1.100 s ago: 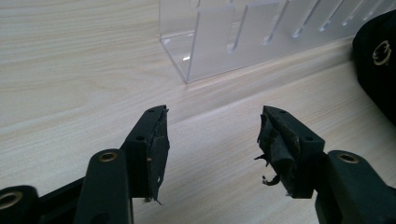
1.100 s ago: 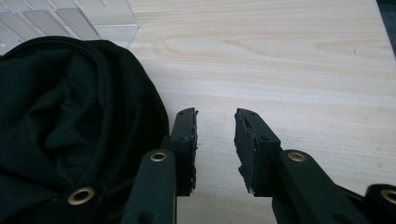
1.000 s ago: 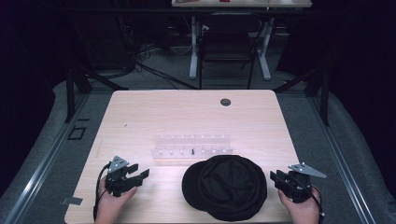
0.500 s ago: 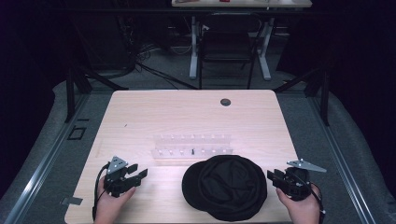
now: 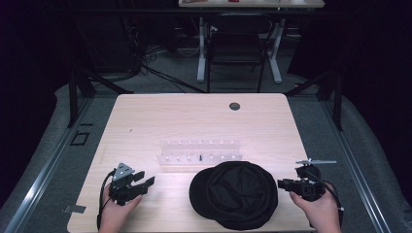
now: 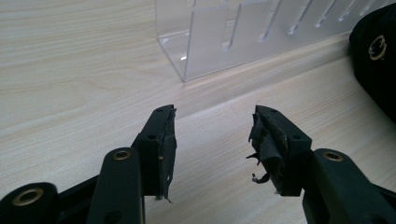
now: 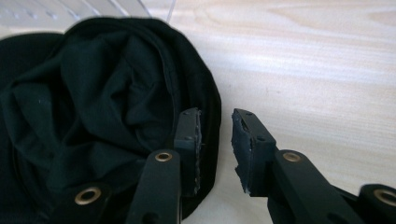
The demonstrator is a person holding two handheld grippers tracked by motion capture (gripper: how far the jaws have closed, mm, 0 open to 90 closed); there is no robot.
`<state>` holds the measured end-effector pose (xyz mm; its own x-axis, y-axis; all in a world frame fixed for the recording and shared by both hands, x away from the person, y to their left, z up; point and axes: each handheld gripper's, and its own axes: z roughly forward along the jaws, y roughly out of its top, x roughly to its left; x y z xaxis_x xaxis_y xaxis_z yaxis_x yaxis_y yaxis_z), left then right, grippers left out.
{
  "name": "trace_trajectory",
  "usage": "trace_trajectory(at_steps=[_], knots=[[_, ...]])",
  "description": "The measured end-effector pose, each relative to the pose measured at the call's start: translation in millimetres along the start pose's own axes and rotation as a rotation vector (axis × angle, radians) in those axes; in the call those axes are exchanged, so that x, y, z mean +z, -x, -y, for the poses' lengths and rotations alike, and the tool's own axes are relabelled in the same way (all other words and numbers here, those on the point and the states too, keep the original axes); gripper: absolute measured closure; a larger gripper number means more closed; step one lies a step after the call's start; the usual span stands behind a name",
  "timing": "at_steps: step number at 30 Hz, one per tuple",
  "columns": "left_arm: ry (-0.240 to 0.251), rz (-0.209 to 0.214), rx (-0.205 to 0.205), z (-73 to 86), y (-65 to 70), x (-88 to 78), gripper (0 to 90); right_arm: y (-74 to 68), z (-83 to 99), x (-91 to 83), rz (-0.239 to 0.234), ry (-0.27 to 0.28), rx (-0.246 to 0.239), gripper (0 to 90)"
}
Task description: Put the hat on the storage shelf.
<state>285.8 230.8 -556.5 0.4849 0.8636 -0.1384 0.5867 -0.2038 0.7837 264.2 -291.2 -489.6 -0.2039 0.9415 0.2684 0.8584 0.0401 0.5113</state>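
- High view: dark room, grey floor, a chair (image 5: 234,46) behind a pale wooden counter (image 5: 145,126).
- A clear acrylic rack (image 5: 200,151) lies mid-counter; a black cap (image 5: 234,193) sits just in front of it, near the counter's front edge.
- Left gripper (image 5: 143,180) rests on the counter well left of the cap, fingers spread, nothing between them.
- Right gripper (image 5: 282,183) points at the cap's right rim.
- Left gripper view: left gripper (image 6: 212,135) fingers wide apart over bare wood; rack (image 6: 224,37) ahead, cap (image 6: 378,65) at the right edge with a small gold emblem.
- Right gripper view: right gripper (image 7: 217,140) fingers have just been closing and stand a narrow gap apart at the cap (image 7: 93,107) rim. One finger lies over the fabric, the other over wood; whether any fabric lies between them cannot be told.
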Motion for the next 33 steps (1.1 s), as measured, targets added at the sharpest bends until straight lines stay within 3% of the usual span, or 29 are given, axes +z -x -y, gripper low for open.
trace_trajectory(at_steps=[5, 13, 28, 30, 33], knots=[[-0.011, 0.000, 0.009, 0.1, 1.3, 0.5, 49.7, -1.9, -8.8, 2.4, -0.018, -0.086, -0.009, 71.0], [-0.020, 0.006, 0.011, 0.1, 1.1, 0.6, 49.7, -0.3, -18.5, 9.2, -0.037, -0.148, 0.036, 71.1], [-0.026, 0.006, 0.015, 0.4, 1.6, 2.0, 49.7, -0.2, -26.7, 25.5, -0.015, -0.275, 0.052, 73.6], [-0.027, 0.006, 0.015, 0.4, 1.6, 2.1, 49.7, -1.1, -26.2, 27.5, -0.014, -0.261, 0.067, 73.9], [-0.029, 0.006, 0.016, 0.5, 1.7, 2.2, 49.7, 0.7, -28.1, 30.0, -0.022, -0.295, 0.069, 75.1]])
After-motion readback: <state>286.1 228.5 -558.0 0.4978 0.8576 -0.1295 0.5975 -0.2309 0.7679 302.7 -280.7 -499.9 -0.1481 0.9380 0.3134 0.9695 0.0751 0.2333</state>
